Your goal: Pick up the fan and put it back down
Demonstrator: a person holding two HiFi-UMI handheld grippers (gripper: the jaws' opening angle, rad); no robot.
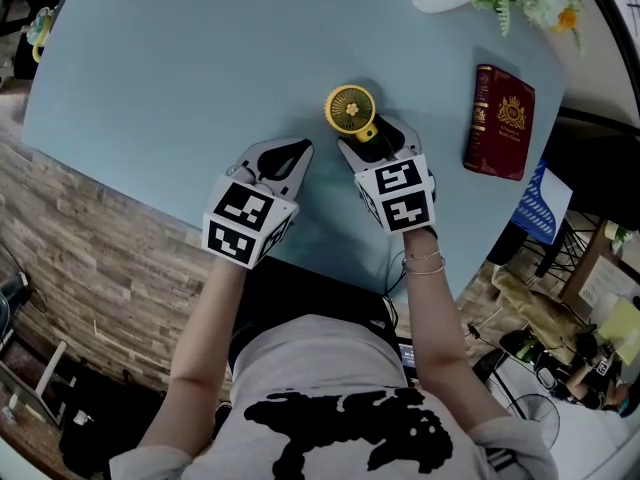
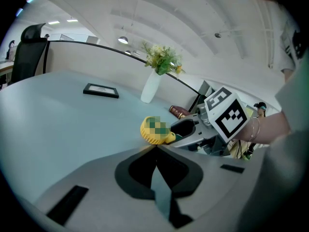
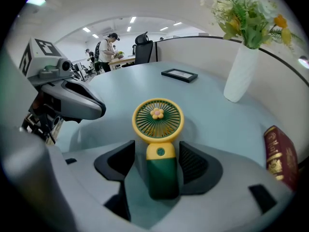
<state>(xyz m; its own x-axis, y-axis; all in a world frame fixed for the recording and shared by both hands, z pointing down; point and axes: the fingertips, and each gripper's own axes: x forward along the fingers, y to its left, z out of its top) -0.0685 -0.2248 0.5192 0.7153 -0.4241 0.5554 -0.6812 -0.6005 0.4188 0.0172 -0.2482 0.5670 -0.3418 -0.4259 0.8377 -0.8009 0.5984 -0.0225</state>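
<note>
Between the parted jaws of the right gripper (image 3: pixel 158 159) sits the fan (image 3: pixel 158 124). That gripper's own view shows a gap beside the green handle, so the fan is let go, not clamped. The head view adds that the fan lies on the blue table (image 1: pixel 180 88), well apart from a red booklet (image 1: pixel 499 120). The left gripper (image 2: pixel 155 151) is closed on nothing, its tips meeting near the fan's yellow head.

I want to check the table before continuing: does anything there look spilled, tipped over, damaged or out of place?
Nothing stands out. The yellow and green handheld fan lies flat on the light blue table, between the open jaws of the right gripper. The white vase of flowers stands upright; nothing is spilled.
</note>
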